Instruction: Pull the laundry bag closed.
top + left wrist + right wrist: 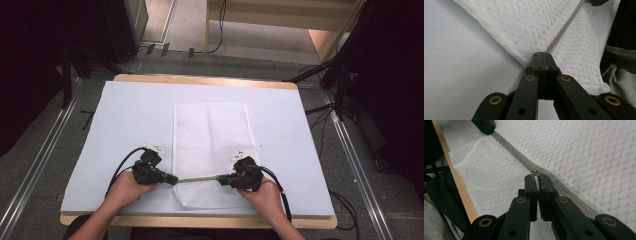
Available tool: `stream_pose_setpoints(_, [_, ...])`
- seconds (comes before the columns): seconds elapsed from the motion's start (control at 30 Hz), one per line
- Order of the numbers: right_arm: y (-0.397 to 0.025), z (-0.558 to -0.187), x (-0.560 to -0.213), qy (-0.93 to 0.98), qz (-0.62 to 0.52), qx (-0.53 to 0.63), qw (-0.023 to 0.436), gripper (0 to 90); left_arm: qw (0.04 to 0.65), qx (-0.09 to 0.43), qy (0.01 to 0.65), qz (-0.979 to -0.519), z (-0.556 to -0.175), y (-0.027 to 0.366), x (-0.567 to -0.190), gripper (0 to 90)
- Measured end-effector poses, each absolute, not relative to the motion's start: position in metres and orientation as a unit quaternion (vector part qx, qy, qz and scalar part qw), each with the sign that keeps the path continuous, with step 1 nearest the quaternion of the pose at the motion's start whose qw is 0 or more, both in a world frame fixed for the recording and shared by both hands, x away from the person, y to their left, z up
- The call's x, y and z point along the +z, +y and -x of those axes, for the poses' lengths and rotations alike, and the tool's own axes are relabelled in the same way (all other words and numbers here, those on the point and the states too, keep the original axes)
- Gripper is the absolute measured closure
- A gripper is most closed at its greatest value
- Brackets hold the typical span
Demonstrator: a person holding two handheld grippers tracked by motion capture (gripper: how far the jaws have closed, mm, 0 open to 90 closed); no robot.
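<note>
The mesh bag (210,150) is white woven cloth with an open, diamond-patterned weave, slightly rough and matt, its hem (602,86) folded thicker. Its zipper (524,161) is a grey ribbed tape, dull, with a small brassy metal slider (535,172). The left gripper (543,58) and right gripper (537,180) are black matt plastic with brass-coloured rivets; their fingers (530,188) look hard and smooth. The tabletop (200,80) shows pale wood at its edge under a smooth, matt white sheet (125,115). A grey knit sleeve (621,75) looks soft.
</note>
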State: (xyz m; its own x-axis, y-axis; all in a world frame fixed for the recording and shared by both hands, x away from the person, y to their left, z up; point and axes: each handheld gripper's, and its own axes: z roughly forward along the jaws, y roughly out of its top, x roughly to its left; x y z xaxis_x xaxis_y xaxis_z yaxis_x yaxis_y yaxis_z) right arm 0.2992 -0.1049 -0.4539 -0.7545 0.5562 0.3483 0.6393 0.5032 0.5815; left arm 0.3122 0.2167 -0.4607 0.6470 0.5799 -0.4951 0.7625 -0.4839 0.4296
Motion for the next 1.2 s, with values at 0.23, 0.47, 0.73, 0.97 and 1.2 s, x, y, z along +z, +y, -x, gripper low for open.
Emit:
stream_pose_setpoints(0.23, [-0.118, -0.300, -0.454, -0.860, 0.359, -0.358, 0.055, 88.7, 0.319, -0.142, 0.393, -0.851, -0.312, 0.217, -0.461, 90.0])
stream_pose_setpoints(0.47, [-0.125, -0.299, -0.455, -0.859, 0.361, -0.358, 0.057, 88.7, 0.319, -0.143, 0.393, -0.851, -0.312, 0.217, -0.461, 90.0])
stream_pose_setpoints(0.73, [-0.135, -0.301, -0.456, -0.856, 0.369, -0.358, 0.049, 88.7, 0.319, -0.144, 0.394, -0.850, -0.313, 0.218, -0.460, 90.0])
stream_pose_setpoints(0.97, [-0.139, -0.299, -0.457, -0.856, 0.371, -0.357, 0.050, 88.7, 0.319, -0.144, 0.395, -0.849, -0.313, 0.219, -0.461, 90.0])
stream_pose_setpoints(1.2, [-0.151, -0.300, -0.457, -0.853, 0.387, -0.348, 0.042, 88.7, 0.321, -0.141, 0.395, -0.849, -0.312, 0.218, -0.461, 90.0])
